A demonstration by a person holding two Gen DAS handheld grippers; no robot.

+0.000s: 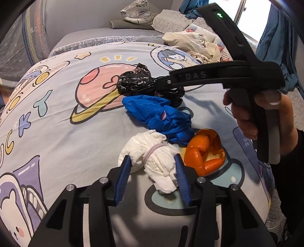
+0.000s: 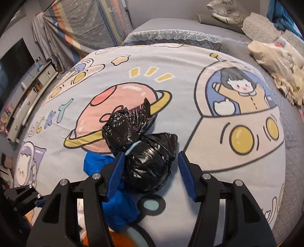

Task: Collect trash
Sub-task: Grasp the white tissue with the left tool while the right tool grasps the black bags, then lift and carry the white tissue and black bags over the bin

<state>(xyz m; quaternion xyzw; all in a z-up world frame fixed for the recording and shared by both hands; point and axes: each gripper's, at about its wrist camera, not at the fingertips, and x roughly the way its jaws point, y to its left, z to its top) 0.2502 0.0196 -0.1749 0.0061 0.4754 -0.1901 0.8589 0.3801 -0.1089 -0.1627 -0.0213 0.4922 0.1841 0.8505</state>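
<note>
Trash lies in a heap on the cartoon bedsheet [image 1: 57, 117]. A white paper wad [image 1: 152, 157] tied with an elastic band sits between the blue pads of my left gripper [image 1: 153, 158], and both pads press its sides. Beside it are orange peel [image 1: 205, 152] and a crumpled blue plastic bag [image 1: 159, 115]. Further back is a knotted black plastic bag [image 1: 136, 81]. My right gripper [image 2: 151, 153] straddles this black bag [image 2: 146, 167]; its left pad touches the bag and its right pad stands clear, so it is open. In the left wrist view a hand [image 1: 266, 121] holds the right gripper [image 1: 161, 85].
Cream cloth bundles with dolls [image 1: 191, 41] lie at the bed's back right, with a plush tiger [image 1: 140, 9] and grey pillows [image 1: 171, 20] behind them. A drawer cabinet [image 2: 28, 95] stands left of the bed. The blue bag [image 2: 95, 163] lies under the right gripper's left finger.
</note>
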